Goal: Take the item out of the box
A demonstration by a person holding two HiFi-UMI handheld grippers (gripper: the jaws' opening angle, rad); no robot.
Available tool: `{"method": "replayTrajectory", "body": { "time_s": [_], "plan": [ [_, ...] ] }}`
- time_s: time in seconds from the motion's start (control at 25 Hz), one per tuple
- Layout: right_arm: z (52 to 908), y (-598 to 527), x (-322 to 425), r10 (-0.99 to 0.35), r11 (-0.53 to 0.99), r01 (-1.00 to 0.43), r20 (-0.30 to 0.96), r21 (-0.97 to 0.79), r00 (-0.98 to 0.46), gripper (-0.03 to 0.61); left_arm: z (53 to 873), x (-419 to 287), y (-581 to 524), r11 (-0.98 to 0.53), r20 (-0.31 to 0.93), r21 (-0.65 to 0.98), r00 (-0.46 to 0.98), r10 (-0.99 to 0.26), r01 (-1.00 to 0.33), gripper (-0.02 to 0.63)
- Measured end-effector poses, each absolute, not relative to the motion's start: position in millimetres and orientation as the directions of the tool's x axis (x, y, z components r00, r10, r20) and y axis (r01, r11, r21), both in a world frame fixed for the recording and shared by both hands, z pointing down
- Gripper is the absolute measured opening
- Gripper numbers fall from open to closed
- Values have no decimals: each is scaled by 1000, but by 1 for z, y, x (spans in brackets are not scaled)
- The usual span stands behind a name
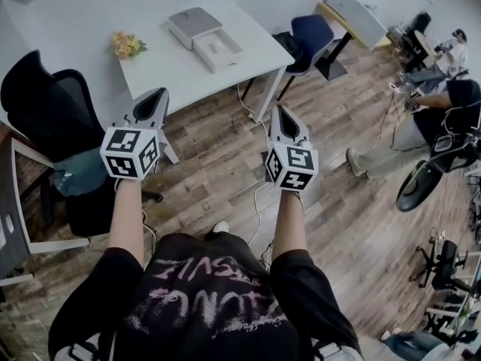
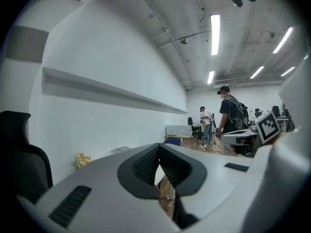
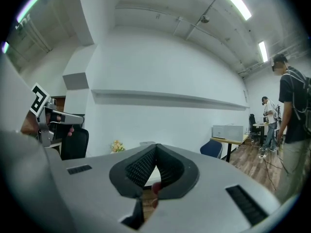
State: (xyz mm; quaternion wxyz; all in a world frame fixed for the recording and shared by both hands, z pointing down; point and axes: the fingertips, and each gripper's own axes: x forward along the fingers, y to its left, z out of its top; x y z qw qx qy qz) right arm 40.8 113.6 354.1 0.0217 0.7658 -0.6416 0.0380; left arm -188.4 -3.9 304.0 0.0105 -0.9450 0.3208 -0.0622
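Note:
A flat box lies on the white table (image 1: 248, 47) ahead of me, its grey lid (image 1: 193, 22) set beside the open white tray (image 1: 219, 50). What lies in the tray I cannot make out. Both grippers hover over the wooden floor, short of the table's near edge. My left gripper (image 1: 155, 96) is shut with nothing in it, and its jaws (image 2: 159, 154) meet at the tips. My right gripper (image 1: 280, 111) is also shut and empty, jaws touching (image 3: 155, 152). Past the right jaws the box (image 3: 147, 143) shows as a small shape.
A small bunch of flowers (image 1: 128, 45) sits at the table's left end. A black office chair (image 1: 52, 111) stands to my left, a blue chair (image 1: 310, 34) behind the table's right end. A cable (image 1: 259, 190) trails over the floor. People sit and stand at the right.

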Motion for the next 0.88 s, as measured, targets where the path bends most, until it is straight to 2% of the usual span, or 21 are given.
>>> {"method": "replayTrajectory", "body": {
  "time_s": [0.36,0.88],
  "plan": [
    [360,98,70,-983,-160,-987,90,-18,158,9,311,-161,-12,-783,142,-77,770,-622,-617,3],
    [363,73,104,-981,-179,-984,85,-14,177,9,312,-127,-44,-792,125,-78,782,-610,-605,3]
  ]
}}
